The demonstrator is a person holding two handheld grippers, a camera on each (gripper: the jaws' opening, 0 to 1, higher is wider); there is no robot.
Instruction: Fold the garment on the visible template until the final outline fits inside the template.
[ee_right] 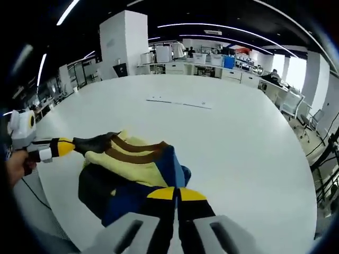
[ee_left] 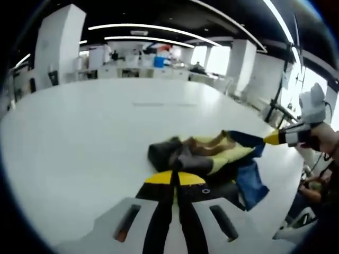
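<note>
A bunched garment (ee_left: 212, 156) in pale yellow, blue, black and brown stripes lies on the white table (ee_left: 79, 137). My left gripper (ee_left: 175, 177) is shut on its dark near edge. From the right, my right gripper (ee_left: 270, 138) pinches a blue corner and pulls it taut. In the right gripper view, the garment (ee_right: 137, 159) spreads ahead of my right gripper (ee_right: 177, 193), which is shut on blue cloth. The left gripper (ee_right: 68, 146) comes in from the left and grips a dark end. A faint marked line (ee_right: 180, 103) crosses the table farther back.
The table's far edge (ee_right: 296, 159) curves round to the right. Beyond it are office desks, white pillars (ee_right: 124, 42) and chairs. A person's hand (ee_right: 16, 164) holds the left gripper. A black stand (ee_left: 278, 108) is at the right of the table.
</note>
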